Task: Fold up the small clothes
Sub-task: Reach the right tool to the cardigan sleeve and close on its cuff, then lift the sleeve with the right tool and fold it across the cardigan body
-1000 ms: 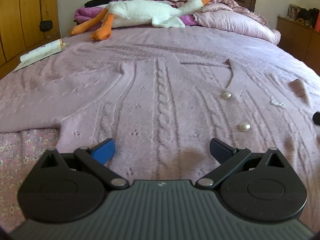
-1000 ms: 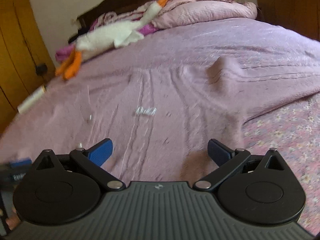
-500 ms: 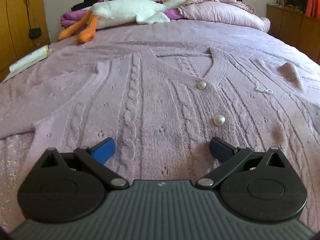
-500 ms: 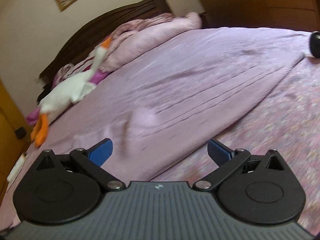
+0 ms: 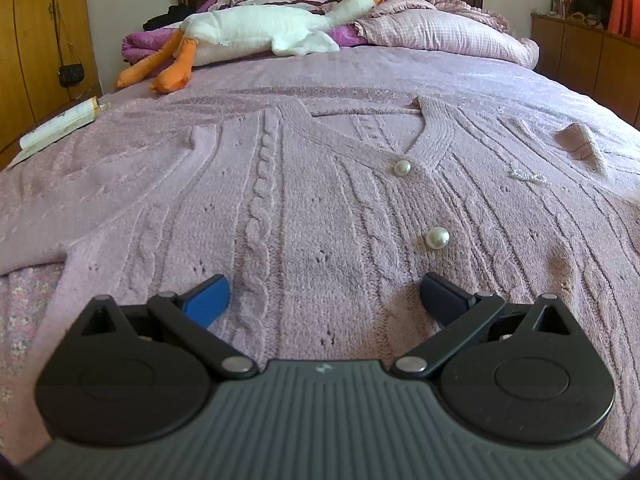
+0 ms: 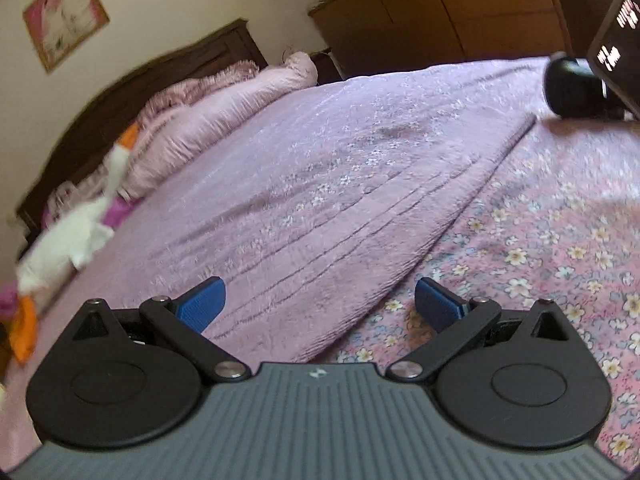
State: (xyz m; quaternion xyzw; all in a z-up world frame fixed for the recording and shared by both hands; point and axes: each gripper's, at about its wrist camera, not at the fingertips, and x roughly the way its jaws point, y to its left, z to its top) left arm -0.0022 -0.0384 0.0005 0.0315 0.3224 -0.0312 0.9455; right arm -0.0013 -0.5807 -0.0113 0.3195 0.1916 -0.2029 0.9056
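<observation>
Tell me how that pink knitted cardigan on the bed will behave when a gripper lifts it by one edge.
The cardigan lies flat and follows the bed's surface, so it is probably floppy and will drape and sag from whatever point is pinched. Its thick cable knit suggests stretch under its own weight. The fuzzy surface likely grips well, though the pearl buttons might snag.

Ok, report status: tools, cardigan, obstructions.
Left tool open, empty. Right tool open, empty. Cardigan flat, unfolded. Plush goose far off, no obstruction.
</observation>
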